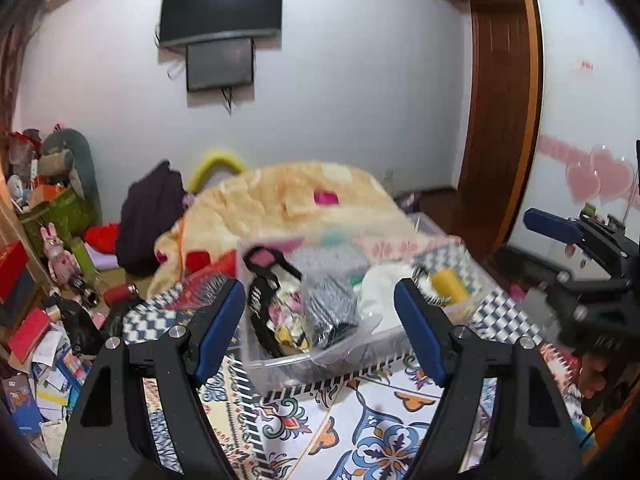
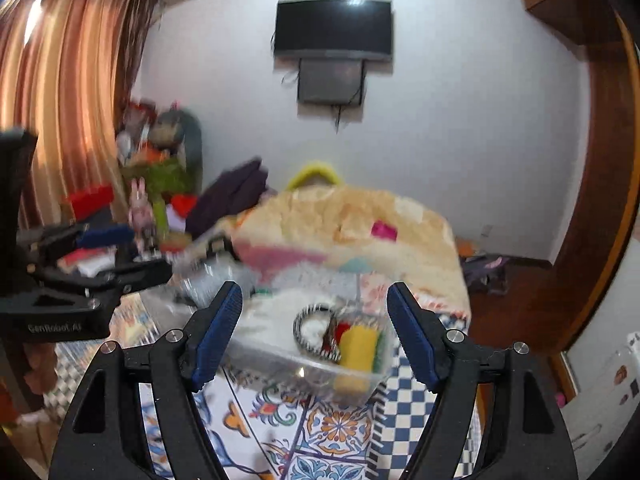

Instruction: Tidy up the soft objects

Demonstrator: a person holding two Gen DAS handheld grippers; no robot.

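A patterned bed cover (image 1: 384,440) is being viewed. The clear bin (image 1: 320,352) is being faced straight ahead by both tongs, left (image 1: 320,328) and right (image 2: 314,336), both spread apart and empty.

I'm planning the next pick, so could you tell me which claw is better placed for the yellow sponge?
Probably the right claw: open, with the yellow sponge just ahead; the sponge sits off-centre for the left claw.

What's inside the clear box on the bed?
The clear box holds a yellow sponge, a striped ring, a black strap and a plastic bag with something dark in it. Whatever lies under those is covered, and the picture is blurry.
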